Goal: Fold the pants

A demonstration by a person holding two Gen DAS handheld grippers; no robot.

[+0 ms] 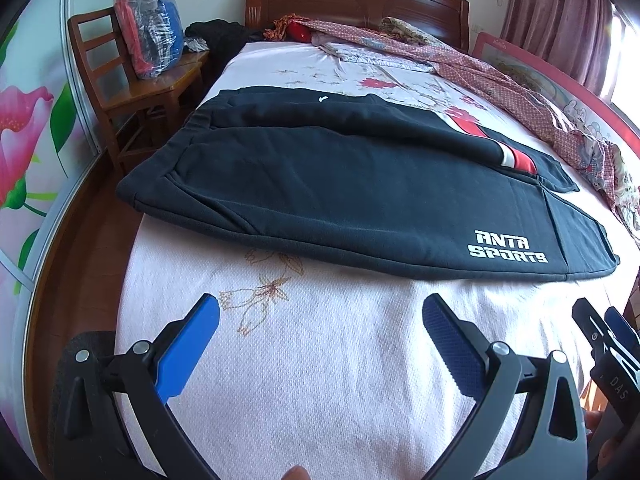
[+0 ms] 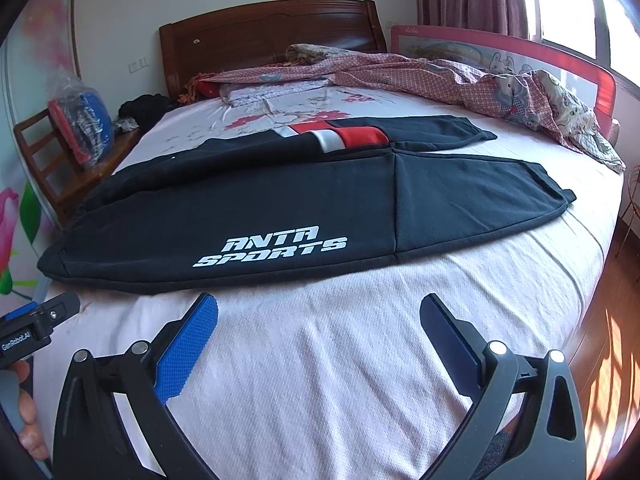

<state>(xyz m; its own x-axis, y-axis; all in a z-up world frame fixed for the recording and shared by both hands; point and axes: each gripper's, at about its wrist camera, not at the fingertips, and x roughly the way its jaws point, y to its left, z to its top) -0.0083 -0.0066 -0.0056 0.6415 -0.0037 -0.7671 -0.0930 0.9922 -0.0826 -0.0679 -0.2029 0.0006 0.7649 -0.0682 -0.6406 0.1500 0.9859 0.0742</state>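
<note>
Pants (image 1: 320, 184) lie flat across the pink bedsheet (image 1: 312, 360), black with white "ANTA SPORTS" lettering (image 1: 507, 251) on the near leg and a red-and-white band on the far one. From the left wrist view, the left gripper (image 1: 320, 320) hangs over bare sheet just short of the near hem, its 2 blue pads wide apart and holding nothing. Left of the bed, a clear plastic bag (image 1: 148, 24) stuffed with red and blue items stands on a wooden chair (image 1: 132, 92).

From the right wrist view, the right gripper (image 2: 319, 316) also hovers above the sheet near the pants, fingers spread, empty. A rumpled quilt (image 2: 460, 84) is bunched along the red bed rail (image 2: 560, 64).
</note>
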